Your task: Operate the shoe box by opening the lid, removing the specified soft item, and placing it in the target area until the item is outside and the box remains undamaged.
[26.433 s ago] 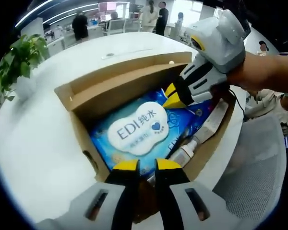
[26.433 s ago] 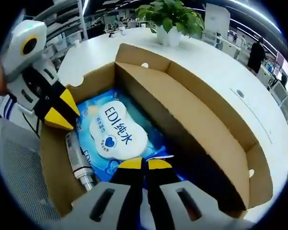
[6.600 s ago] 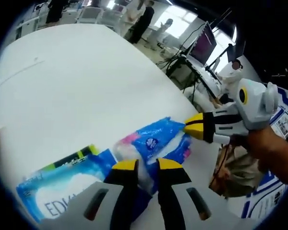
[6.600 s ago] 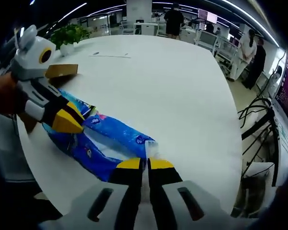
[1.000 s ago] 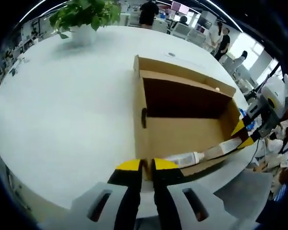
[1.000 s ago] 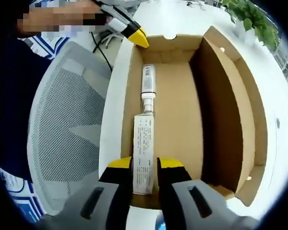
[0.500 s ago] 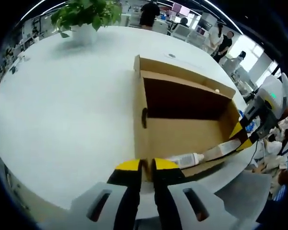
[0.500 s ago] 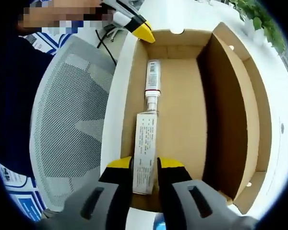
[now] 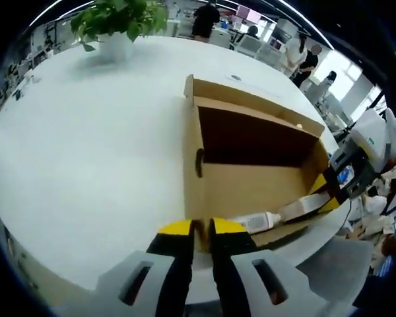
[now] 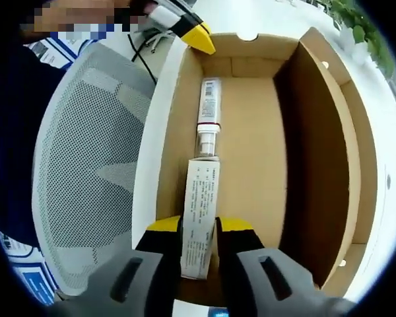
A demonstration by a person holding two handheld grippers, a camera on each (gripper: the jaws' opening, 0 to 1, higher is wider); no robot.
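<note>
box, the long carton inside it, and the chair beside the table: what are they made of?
Shoe box: brown corrugated-looking cardboard, matte, with folded flaps. Long carton: thin white printed paperboard, probably, with crisp edges. Chair: grey mesh, its weave pattern visible; frame material unclear.

Light grey left gripper (image 9: 197, 228) body, slotted black jaws tipped yellow; right gripper (image 10: 198, 226) alike

No text could be read. The long white carton (image 10: 199, 221) in the box (image 10: 311, 165) carried lines of small print, too fine to make out, and the tube (image 10: 208, 119) beyond it bore a barcode-like patch and more tiny print, equally illegible. In the left gripper view both were too small to show any lettering
</note>
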